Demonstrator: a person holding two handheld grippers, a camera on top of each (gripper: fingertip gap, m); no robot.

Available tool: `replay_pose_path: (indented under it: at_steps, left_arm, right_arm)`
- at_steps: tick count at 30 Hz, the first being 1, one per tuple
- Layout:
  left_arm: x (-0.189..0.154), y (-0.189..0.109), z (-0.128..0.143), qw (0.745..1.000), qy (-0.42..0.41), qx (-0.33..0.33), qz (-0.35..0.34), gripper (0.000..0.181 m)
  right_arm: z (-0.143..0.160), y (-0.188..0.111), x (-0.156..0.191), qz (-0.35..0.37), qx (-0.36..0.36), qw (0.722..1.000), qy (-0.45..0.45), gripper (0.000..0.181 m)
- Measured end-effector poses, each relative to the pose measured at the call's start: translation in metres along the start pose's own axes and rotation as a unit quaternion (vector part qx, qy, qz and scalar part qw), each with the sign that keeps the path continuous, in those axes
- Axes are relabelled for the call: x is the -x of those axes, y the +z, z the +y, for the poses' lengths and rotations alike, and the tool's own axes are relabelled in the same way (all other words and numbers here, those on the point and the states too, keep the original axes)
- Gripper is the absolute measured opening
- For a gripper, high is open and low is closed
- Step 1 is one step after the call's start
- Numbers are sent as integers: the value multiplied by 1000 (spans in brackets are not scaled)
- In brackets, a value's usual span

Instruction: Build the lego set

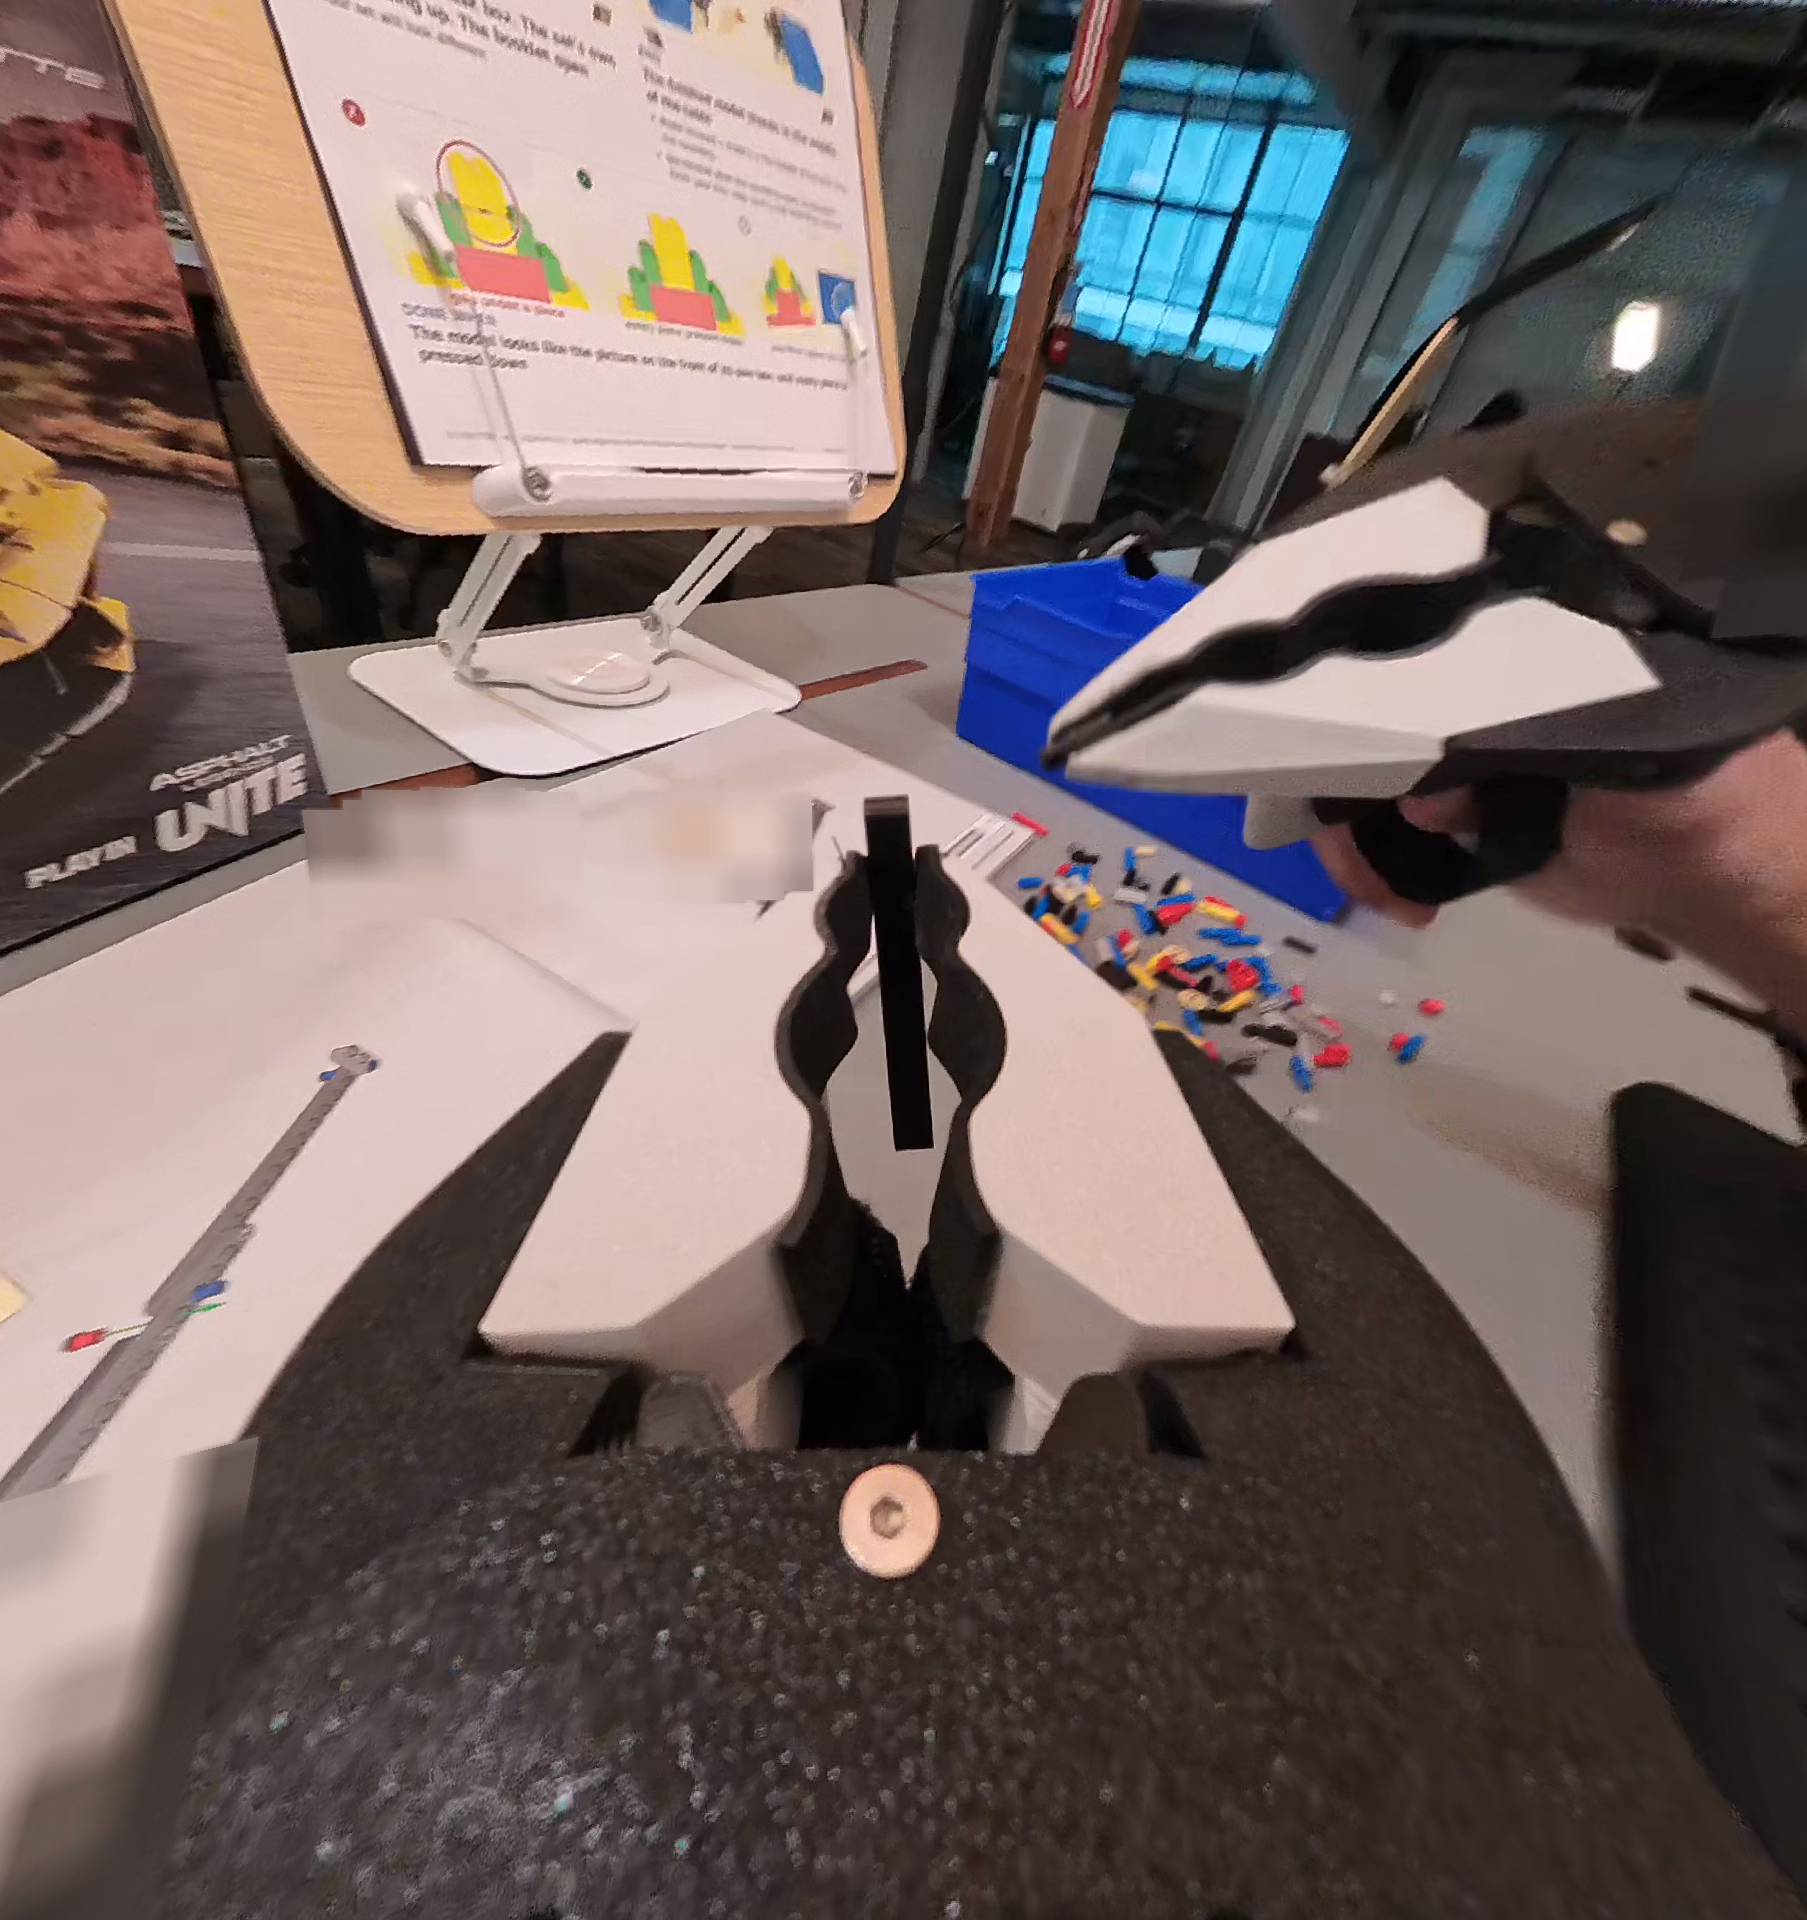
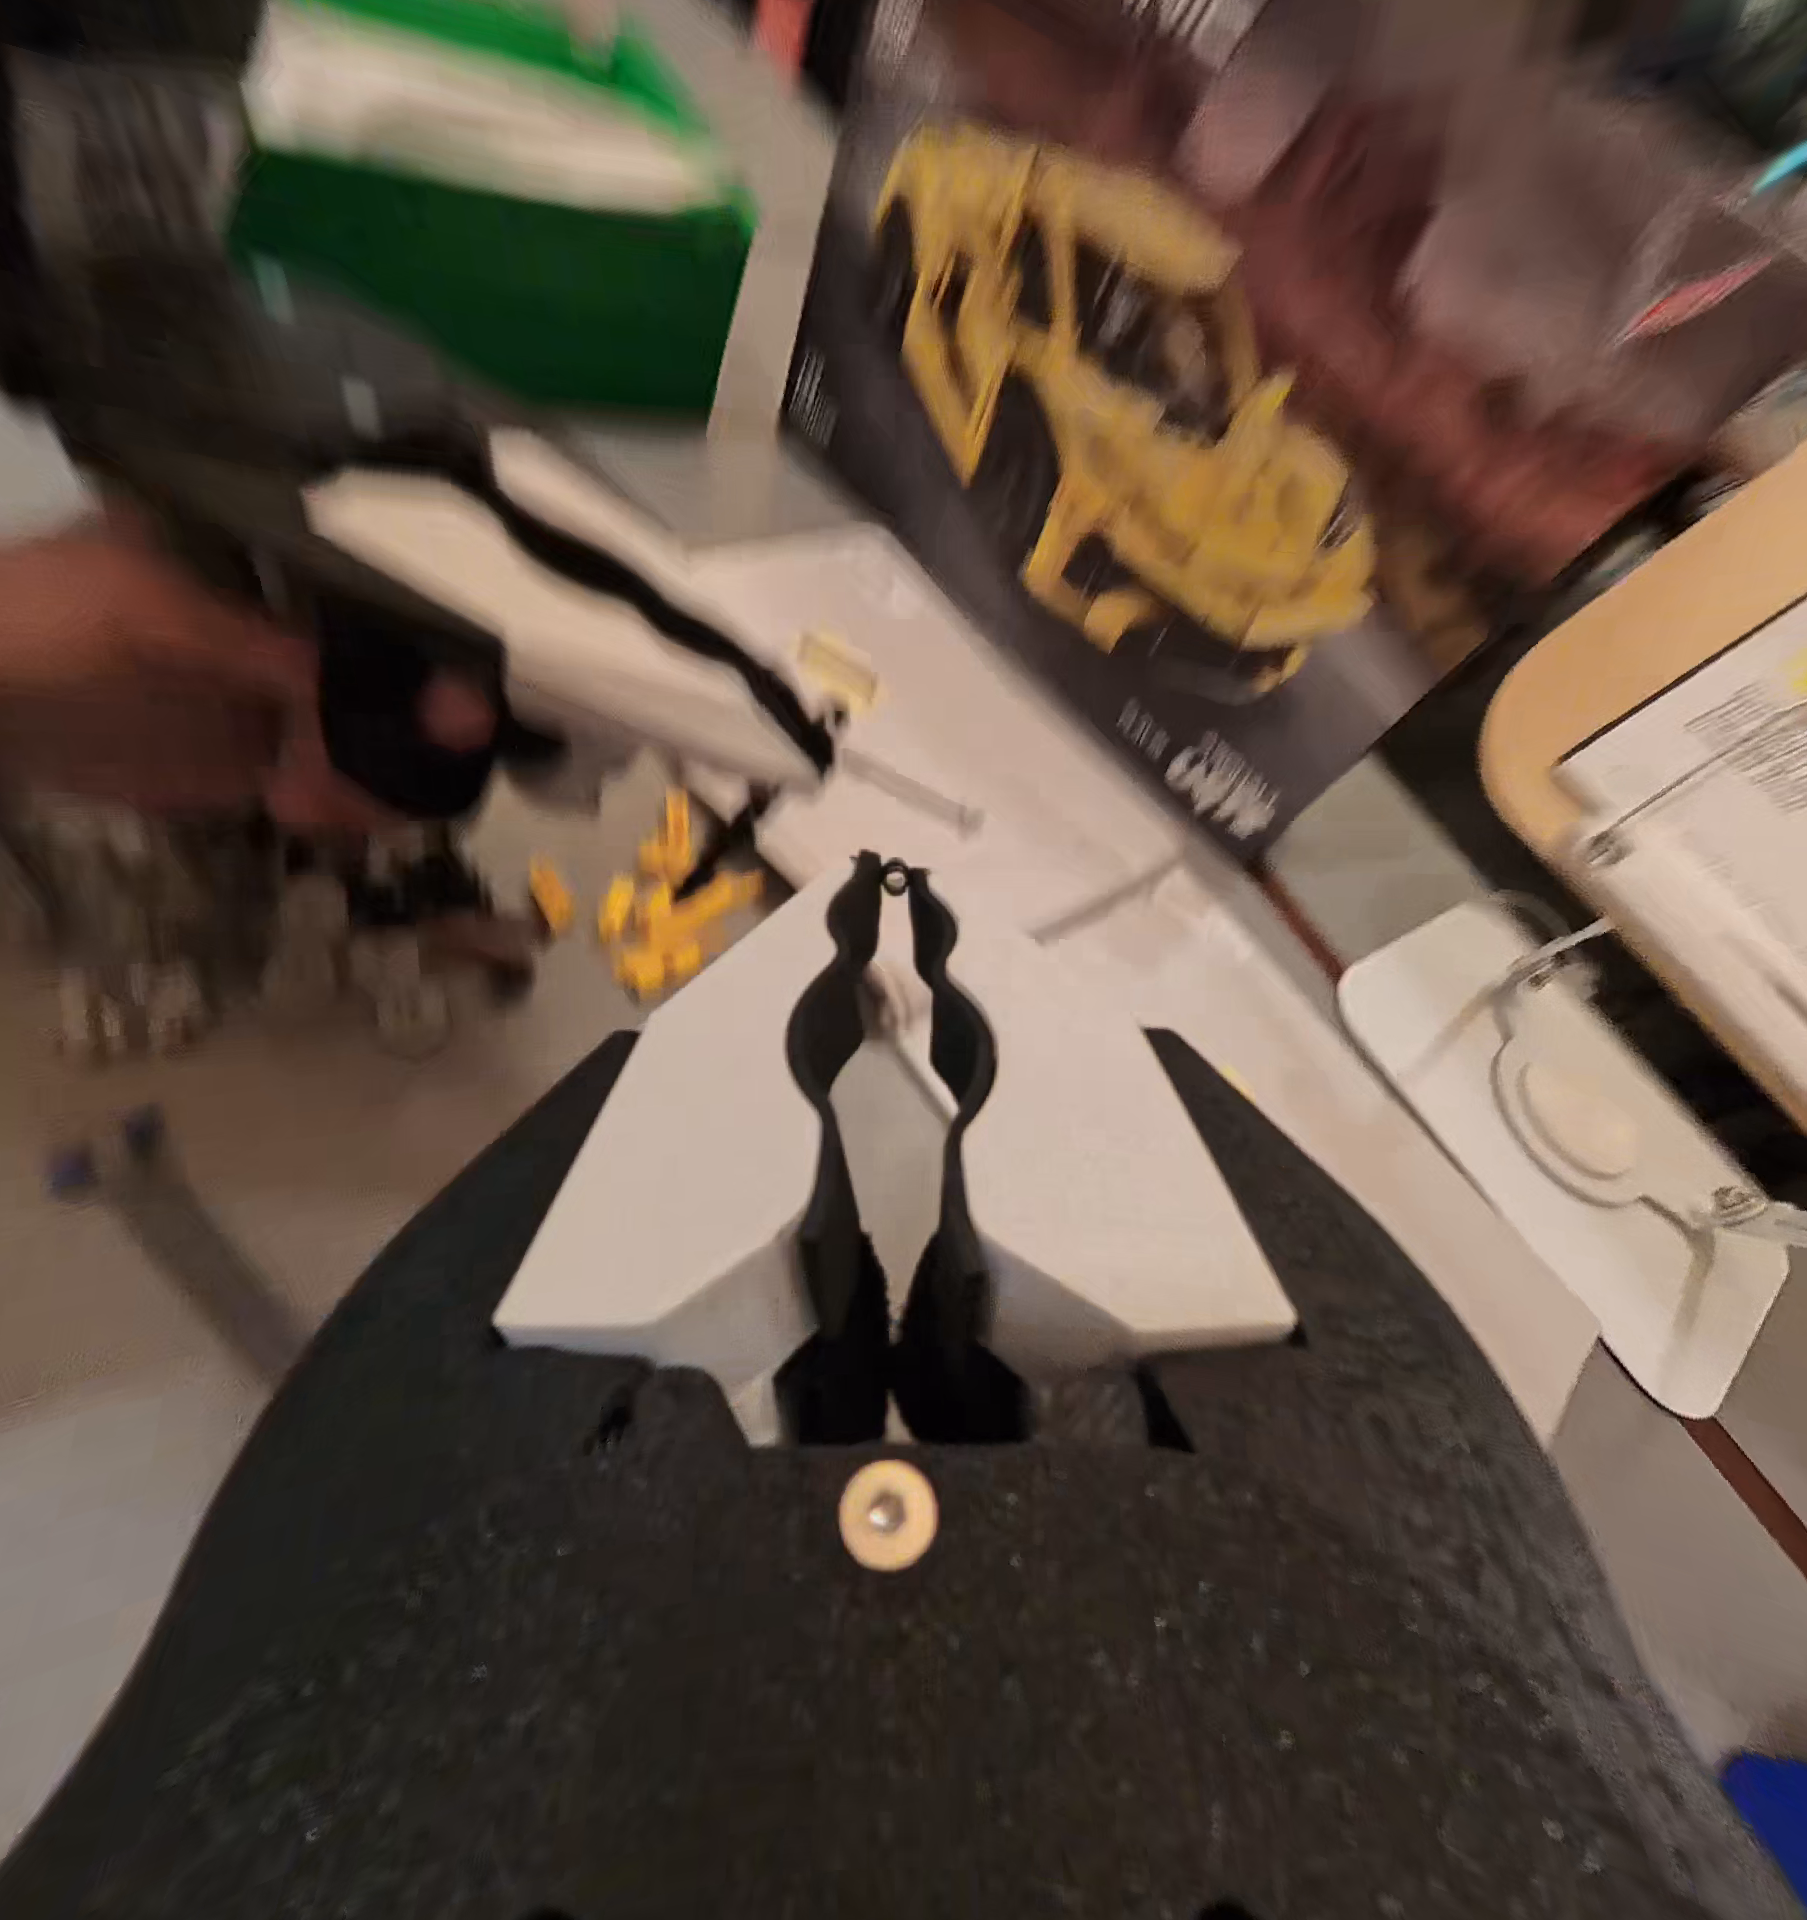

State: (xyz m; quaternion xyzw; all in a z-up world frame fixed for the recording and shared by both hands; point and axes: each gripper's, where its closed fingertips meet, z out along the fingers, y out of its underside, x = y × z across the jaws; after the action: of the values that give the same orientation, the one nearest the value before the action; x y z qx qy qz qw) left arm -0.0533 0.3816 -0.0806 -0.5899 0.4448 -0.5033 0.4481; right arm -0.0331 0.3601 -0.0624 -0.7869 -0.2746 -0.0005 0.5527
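Observation:
My left gripper (image 1: 886, 854) is shut on a long flat black Lego piece (image 1: 899, 977) that stands on edge between its fingers, above the white table. My right gripper (image 2: 894, 871) is shut on a tiny black ring-shaped piece (image 2: 896, 876) at its fingertips. In the left wrist view the right gripper (image 1: 1060, 750) shows at the upper right, held by a hand, pointing left. In the blurred right wrist view the left gripper (image 2: 816, 753) shows at the left. A pile of small red, blue, yellow and black pieces (image 1: 1190, 956) lies on the table. A long grey beam assembly (image 1: 203, 1257) lies at the left.
An instruction sheet on a wooden stand (image 1: 587, 249) stands at the back, on a white base (image 1: 577, 707). A blue bin (image 1: 1075, 665) sits at the right behind the pile. The set's box with a yellow car (image 1: 37, 540) stands at the left. Yellow pieces (image 2: 660, 914) lie near the left gripper. One gripper's finger ends stand about 4 cm off the other's. The left tips stand about 20 cm off the long grey beam assembly (image 1: 203, 1257). The right camera catches it too, in the right wrist view (image 2: 852, 761).

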Motion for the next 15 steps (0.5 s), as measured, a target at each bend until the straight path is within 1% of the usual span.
replay_pose_path:
  at_steps: [1,2,3,5,7,9,10,15]
  left_arm:
    - [-3,-1,-3,1000,-13,-10,11,6]
    - [-6,-1,-5,999,-26,-19,22,6]
    - [-9,-2,-7,998,-39,-28,36,6]
    - [-15,-4,-13,995,-61,-47,56,6]
    - [-22,-7,-20,992,-77,-69,78,6]
    - [-23,-7,-20,992,-73,-70,78,6]
    - [-24,-7,-20,992,-69,-70,77,6]
    - [-26,-6,-20,995,-33,-67,59,6]
  right_arm:
    - [-18,-2,3,36,-45,998,21,5]
    - [-32,-3,8,57,-87,994,43,5]
    - [-41,-3,14,73,-111,989,59,5]
    - [-38,5,16,118,-100,985,73,5]
    - [-32,10,17,141,-93,982,82,4]
    - [-34,9,20,129,-109,979,115,4]
    - [-33,10,21,124,-107,979,121,4]
    - [-31,8,19,136,-98,980,111,4]
